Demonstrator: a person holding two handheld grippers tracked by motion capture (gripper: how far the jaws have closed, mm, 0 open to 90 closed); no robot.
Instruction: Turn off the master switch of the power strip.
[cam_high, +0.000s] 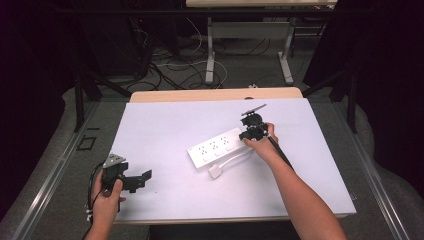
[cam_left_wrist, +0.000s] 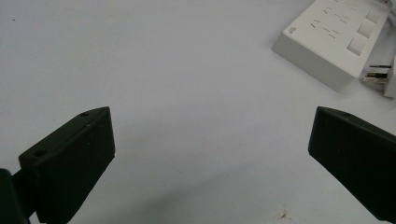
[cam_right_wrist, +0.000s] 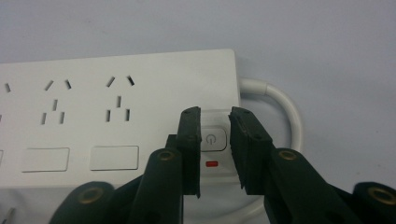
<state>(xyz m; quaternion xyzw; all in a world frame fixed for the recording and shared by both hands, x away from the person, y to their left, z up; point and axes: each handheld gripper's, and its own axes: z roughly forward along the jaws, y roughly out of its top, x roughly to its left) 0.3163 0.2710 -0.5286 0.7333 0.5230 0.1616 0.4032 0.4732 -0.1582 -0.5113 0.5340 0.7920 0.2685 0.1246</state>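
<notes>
A white power strip lies near the middle of the white table, its cord looping back to a white plug beside it. My right gripper points down at the strip's right end. In the right gripper view its jaws are nearly shut, with only a narrow gap left, and sit on either side of the power button above a red light. My left gripper rests at the near left, wide open and empty; the strip and plug lie far ahead.
The strip has several sockets and two blank switch covers left of the button; its cord curls off the right end. Beyond the table's far wooden edge are desk legs and floor cables. Bare table lies on the left.
</notes>
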